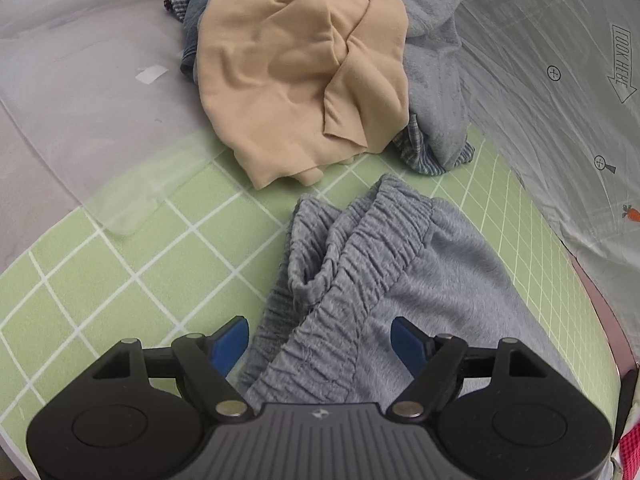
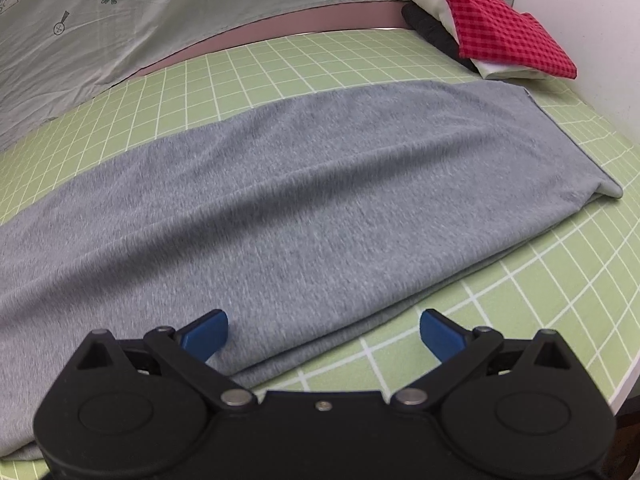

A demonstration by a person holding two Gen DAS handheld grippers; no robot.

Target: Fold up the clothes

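Grey sweatpants (image 2: 304,208) lie flat on the green grid mat (image 2: 540,280), legs folded together and stretching to the right. Their gathered elastic waistband (image 1: 360,264) shows in the left wrist view, bunched and partly turned over. My left gripper (image 1: 320,340) is open, its blue pads either side of the waistband, nothing clamped. Over the near edge of the pant legs my right gripper (image 2: 324,334) stands open as well; the left pad rests above the fabric, the right pad above the mat.
A heap of unfolded clothes sits beyond the waistband: a beige garment (image 1: 300,72) on top of a grey-blue one (image 1: 436,68) and checked fabric (image 1: 420,148). Folded items, with a red checked cloth (image 2: 504,32) on top, are stacked at the far right. A carrot-print sheet (image 2: 120,20) borders the mat.
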